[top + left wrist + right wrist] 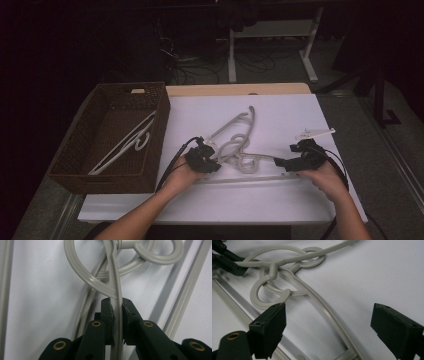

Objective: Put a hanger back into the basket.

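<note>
One hanger lies in the basket already, while the tangled hangers wait mid-bench as the left tool clamps one arm, right tool apart.

The high view is dark all around, and the white table is the one bright spot, lit from above. Soft grey shadows lie beside the tangled hangers in both gripper views. The black jaws close to each camera look a bit fuzzy, the table corners are dim, and there is no strong glare.
</note>
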### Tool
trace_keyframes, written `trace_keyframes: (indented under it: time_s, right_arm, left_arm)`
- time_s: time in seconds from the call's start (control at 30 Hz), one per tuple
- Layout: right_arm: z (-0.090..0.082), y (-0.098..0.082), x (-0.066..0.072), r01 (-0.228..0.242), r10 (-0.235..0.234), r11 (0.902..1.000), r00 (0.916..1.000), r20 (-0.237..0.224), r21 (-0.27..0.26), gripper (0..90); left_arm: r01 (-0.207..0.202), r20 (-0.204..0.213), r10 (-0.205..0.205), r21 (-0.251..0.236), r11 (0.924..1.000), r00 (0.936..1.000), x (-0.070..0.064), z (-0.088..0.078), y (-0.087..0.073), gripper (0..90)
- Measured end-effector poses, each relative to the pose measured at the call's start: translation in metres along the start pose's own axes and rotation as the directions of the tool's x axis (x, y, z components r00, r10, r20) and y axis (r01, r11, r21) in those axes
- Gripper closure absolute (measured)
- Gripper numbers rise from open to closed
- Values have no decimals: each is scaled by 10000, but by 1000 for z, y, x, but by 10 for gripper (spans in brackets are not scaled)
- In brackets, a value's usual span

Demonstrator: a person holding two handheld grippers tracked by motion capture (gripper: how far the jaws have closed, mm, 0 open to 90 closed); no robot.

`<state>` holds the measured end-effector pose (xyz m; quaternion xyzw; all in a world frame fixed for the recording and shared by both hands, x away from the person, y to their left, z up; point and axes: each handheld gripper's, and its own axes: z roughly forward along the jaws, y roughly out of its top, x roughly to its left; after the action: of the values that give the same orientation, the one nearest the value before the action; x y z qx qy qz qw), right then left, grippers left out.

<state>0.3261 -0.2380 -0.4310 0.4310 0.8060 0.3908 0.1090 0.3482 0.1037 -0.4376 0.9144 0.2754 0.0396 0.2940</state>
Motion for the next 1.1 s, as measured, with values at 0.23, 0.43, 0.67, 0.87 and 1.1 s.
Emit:
trace_keyframes:
  time_s: [0.23,0.43,0.67,0.87,1.1]
  right_arm:
    - [-1,0,1,26,-26,10000,10000,-36,-48,126]
    - [-3,-1,5,107,-108,9998,9999,-58,-140,108]
    - [-7,0,8,52,-53,9990,10000,1,-441,106]
    - [-17,-9,9,-170,162,9967,9998,-99,-798,104]
    - [-21,-19,8,-214,205,9965,9997,-118,-812,98]
  left_arm:
    - [-51,85,56,-521,9986,9999,3,-15,3,817]
    - [30,247,-7,-958,9954,9997,10,-33,9,818]
    - [16,162,7,-1417,9899,9999,13,-65,23,818]
    - [4,130,21,-1878,9822,9999,25,-114,31,818]
    - [95,-198,-143,-2222,9749,9997,46,-163,19,818]
